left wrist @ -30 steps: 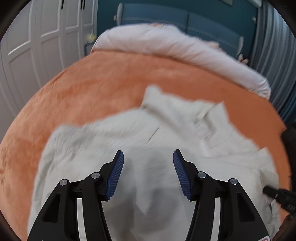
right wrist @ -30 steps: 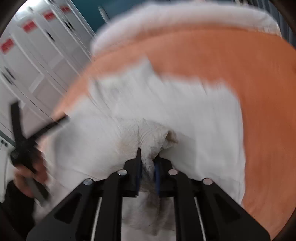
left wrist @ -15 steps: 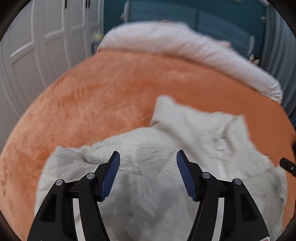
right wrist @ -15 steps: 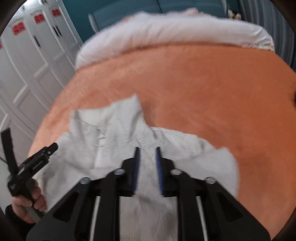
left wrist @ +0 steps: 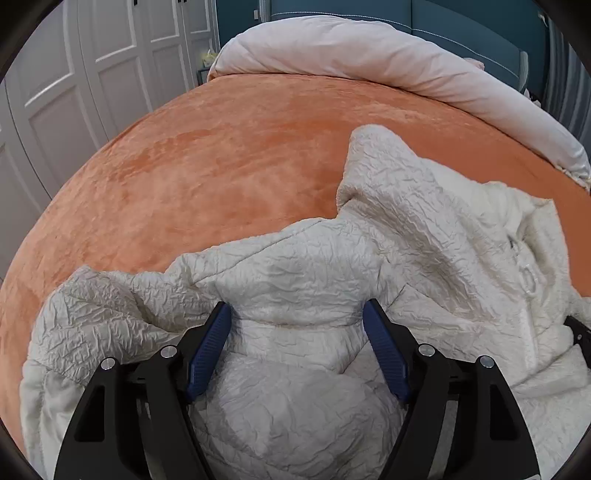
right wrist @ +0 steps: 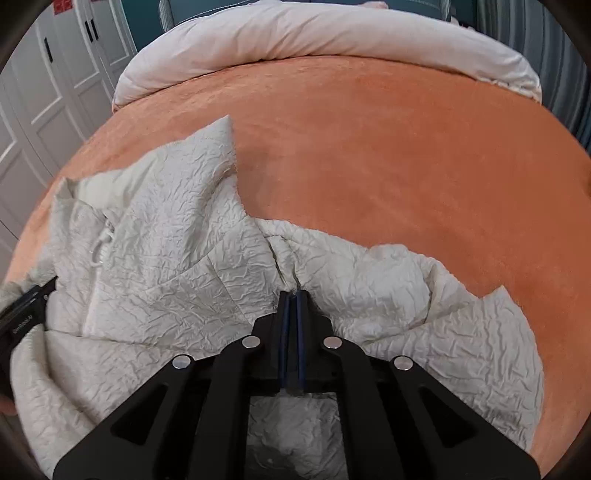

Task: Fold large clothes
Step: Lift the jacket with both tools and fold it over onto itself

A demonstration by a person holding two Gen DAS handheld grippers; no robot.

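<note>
A large crinkled off-white jacket (left wrist: 424, 236) lies bunched on an orange bed cover (left wrist: 240, 147). It also shows in the right wrist view (right wrist: 177, 251). My left gripper (left wrist: 297, 314) is open, its blue pads straddling a raised fold of the jacket. My right gripper (right wrist: 292, 295) is shut on a pinch of the jacket's fabric at a crease near its middle. The jacket's zipper and cord show at the left in the right wrist view (right wrist: 99, 247). The left gripper's body (right wrist: 22, 314) shows at that view's left edge.
A rolled white duvet (right wrist: 314, 33) lies across the far end of the bed. White wardrobe doors (left wrist: 92, 74) stand to the left. The orange cover (right wrist: 406, 166) stretches bare beyond and right of the jacket. A blue headboard (left wrist: 461, 26) is behind.
The right gripper pulled its pinch of jacket down and toward me, and the fabric settled on the bed. The left gripper lowered onto the jacket, still open.
</note>
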